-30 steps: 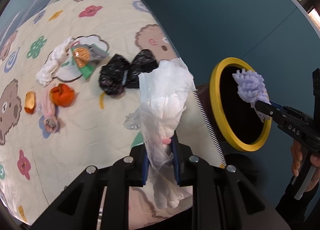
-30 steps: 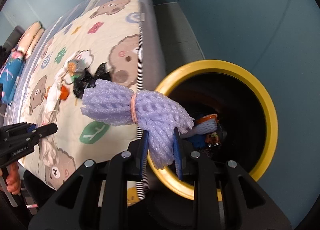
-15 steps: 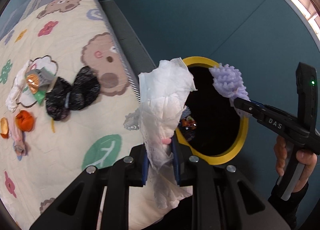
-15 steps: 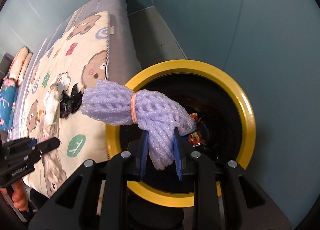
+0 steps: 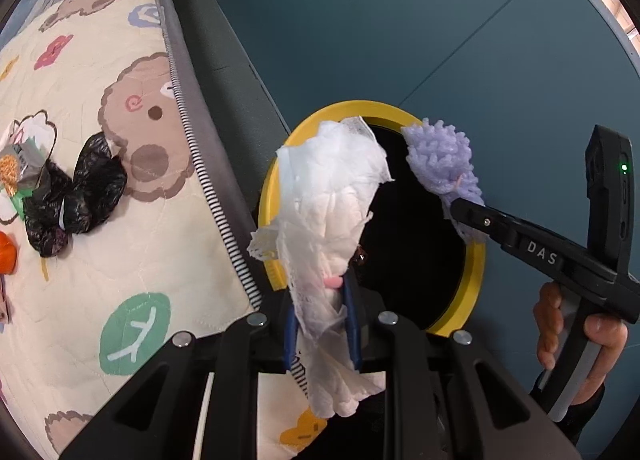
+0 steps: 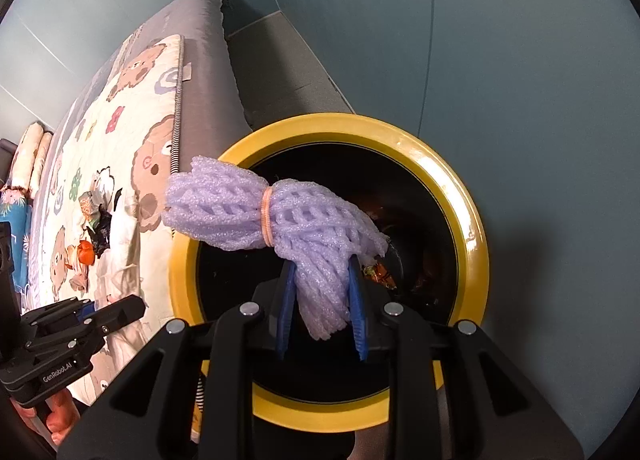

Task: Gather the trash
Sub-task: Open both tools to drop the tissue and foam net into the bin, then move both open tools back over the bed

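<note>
- Purple foam netting (image 6: 280,227), tied with a rubber band, sat clamped in the right tool (image 6: 320,312), whose jaws had just eased apart a bit, dead centre over the yellow-rimmed trash bin (image 6: 472,219).
- White crumpled tissue (image 5: 332,219) was gripped tight by the left tool (image 5: 320,324), mid-frame at the bin's left rim.
- Black bag (image 5: 72,199) and an orange scrap (image 5: 6,252) lay on the bed (image 5: 140,252), left side.

Bear-print bed quilt (image 5: 152,244) carries a black bag (image 5: 76,195) (crumpled); orange scrap (image 5: 7,258) alongside.
</note>
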A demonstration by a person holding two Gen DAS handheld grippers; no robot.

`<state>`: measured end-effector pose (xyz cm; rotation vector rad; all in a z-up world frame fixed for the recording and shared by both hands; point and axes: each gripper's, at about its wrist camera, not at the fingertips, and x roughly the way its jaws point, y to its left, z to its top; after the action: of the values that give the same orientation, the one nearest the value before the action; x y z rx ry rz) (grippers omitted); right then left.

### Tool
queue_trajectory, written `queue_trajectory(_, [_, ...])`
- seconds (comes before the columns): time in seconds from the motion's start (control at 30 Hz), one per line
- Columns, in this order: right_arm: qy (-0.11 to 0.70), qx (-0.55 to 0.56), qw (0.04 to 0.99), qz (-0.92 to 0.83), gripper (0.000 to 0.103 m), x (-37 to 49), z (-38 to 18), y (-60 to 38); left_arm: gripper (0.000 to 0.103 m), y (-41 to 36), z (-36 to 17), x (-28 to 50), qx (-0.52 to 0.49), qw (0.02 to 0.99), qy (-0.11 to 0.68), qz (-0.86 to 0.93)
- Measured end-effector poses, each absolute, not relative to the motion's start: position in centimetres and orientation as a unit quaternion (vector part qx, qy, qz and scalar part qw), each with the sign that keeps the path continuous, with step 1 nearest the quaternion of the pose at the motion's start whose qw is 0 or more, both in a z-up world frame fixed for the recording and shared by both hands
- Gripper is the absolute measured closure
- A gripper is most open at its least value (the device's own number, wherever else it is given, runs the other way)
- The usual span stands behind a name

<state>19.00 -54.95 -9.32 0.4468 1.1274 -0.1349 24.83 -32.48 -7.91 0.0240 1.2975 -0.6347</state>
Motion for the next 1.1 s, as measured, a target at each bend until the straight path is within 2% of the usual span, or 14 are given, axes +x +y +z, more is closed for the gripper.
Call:
queue_trajectory(0.27, [0.522,0.219,0.821,-0.079,0.072,18.5,-9.5,-56.7,0.084,-34.4,-8.0,25.3,0.006,0.755,0.579,-0.307])
queue_trajectory(0.47, [0.514,0.226,0.823,-0.090,0.065,18.1,-9.0,-57.5,0.070,-34.5,-8.4,25.1,0.004,0.751,0.582,-0.312])
queue_trajectory(0.57, [0.510,0.229,0.824,-0.094,0.062,17.7,-8.6,-57.8,0.060,-33.9,-8.2,25.0,0.000,0.753,0.580,-0.309])
queue_trajectory(0.73, [0.507,0.229,0.825,-0.099,0.056,17.5,-8.1,-57.6,0.033,-32.7,-7.3,24.6,-0.005,0.768,0.564,-0.303])
queue_trajectory(0.9, [0.510,0.227,0.824,-0.099,0.044,17.5,-7.9,-57.1,0.023,-31.2,-7.0,24.8,-0.005,0.777,0.555,-0.297])
queue_trajectory(1.1, [0.518,0.225,0.820,-0.091,0.036,17.7,-7.5,-55.6,0.020,-28.6,-7.3,25.4,-0.013,0.782,0.559,-0.276])
